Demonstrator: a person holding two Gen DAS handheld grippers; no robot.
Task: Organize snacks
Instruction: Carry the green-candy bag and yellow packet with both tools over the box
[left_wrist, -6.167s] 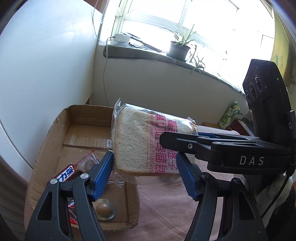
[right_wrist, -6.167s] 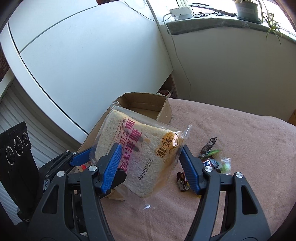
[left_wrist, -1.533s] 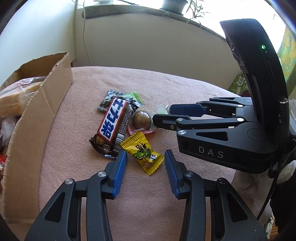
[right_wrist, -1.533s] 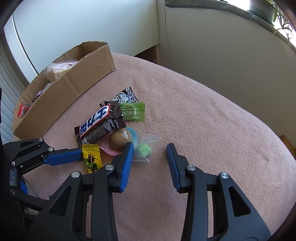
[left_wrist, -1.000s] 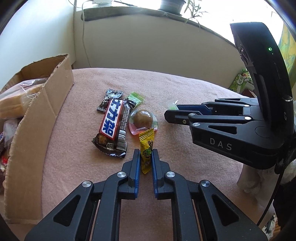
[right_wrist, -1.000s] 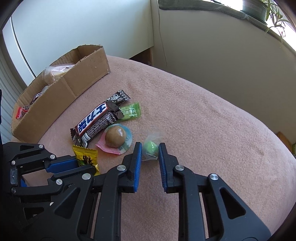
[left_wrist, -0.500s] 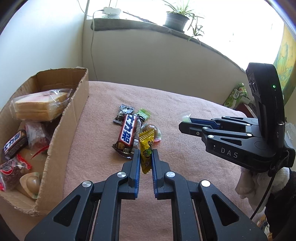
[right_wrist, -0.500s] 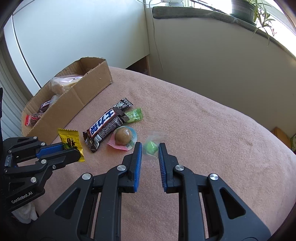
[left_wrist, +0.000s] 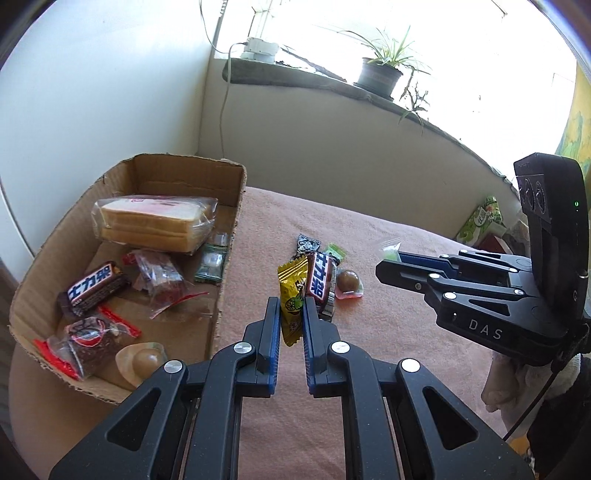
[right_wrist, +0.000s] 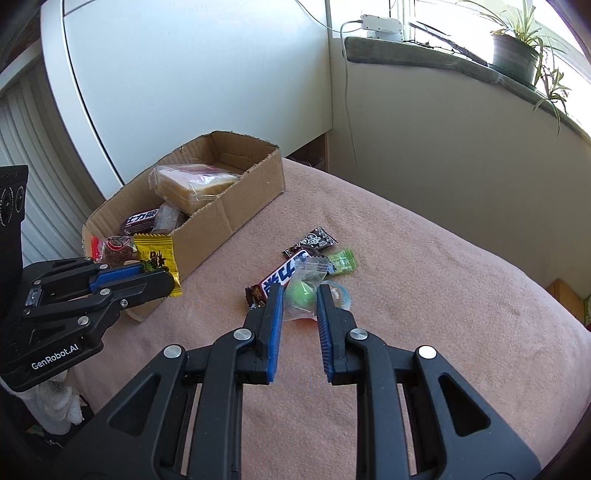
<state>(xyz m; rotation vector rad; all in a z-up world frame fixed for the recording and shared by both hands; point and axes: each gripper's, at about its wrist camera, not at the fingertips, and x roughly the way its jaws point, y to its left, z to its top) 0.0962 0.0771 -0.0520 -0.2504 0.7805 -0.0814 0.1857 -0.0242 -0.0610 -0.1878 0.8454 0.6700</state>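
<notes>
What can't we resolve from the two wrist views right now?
- Jelly cup, right wrist view: mostly hidden behind the right gripper and its green candy bag.
- Lower end of the yellow candy, left wrist view: covered by the left gripper.
- Box floor, right wrist view: blocked by its near wall.
- Green packet print, left wrist view: too small.

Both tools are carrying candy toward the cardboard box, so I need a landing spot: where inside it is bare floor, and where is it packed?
In the cardboard box, bare floor lies at the far end behind the bread bag, and along the right wall near the front corner. The near-left corner is crowded with the Snickers bar, red-wrapped snacks and a jelly cup.
</notes>
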